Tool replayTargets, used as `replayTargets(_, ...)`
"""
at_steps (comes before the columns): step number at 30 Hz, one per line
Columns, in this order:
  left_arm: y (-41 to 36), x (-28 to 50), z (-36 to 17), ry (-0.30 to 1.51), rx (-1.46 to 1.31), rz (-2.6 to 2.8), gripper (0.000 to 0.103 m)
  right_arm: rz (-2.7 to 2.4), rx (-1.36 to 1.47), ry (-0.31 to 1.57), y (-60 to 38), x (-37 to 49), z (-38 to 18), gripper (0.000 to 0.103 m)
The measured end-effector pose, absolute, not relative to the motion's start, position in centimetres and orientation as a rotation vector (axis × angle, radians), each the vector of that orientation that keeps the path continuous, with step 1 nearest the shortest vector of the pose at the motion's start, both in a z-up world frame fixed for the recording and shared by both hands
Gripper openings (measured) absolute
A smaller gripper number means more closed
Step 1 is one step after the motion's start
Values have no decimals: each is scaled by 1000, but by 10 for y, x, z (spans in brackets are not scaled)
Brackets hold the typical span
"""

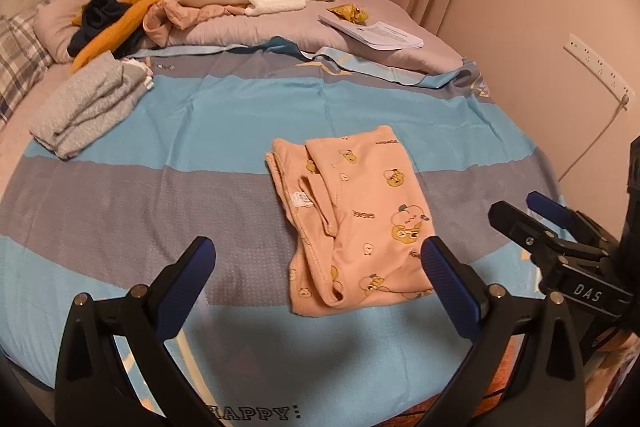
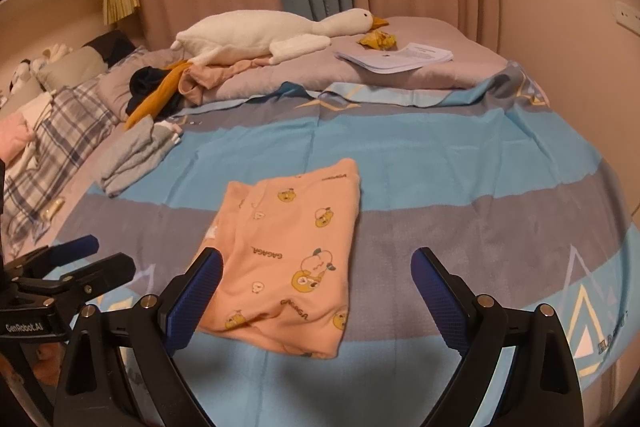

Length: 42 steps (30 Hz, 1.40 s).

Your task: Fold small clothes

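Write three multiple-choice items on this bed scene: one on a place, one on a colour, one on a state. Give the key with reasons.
1. Where does the white goose plush lie?
A. On the far pillows
B. On the pink garment
C. On the floor

2. What colour is the printed garment in the middle of the bedspread?
A. Green
B. Pink
C. Black

3. How do the jaws of the left gripper stand?
A. Shut on cloth
B. Shut, empty
C. Open, empty

Key: 1 A, it lies at the far end of the bed; 2 B, pink cloth with cartoon prints; 3 C, its jaws stand wide apart, holding nothing.

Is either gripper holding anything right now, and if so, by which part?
Nothing is held. The left gripper and right gripper are both open, above the folded peach cartoon-print garment.
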<state>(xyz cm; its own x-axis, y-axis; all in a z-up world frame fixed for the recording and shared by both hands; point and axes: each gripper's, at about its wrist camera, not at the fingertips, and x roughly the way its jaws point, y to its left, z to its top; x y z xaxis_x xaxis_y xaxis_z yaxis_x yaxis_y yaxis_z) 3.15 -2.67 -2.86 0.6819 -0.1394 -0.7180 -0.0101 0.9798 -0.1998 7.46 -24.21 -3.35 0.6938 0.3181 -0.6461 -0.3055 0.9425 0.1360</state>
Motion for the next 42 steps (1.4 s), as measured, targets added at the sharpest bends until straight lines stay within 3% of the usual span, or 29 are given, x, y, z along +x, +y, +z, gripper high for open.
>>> replayTargets(42,-36,21,-20,810,-193,-86,103,341,37,728,-241,69,-32,94)
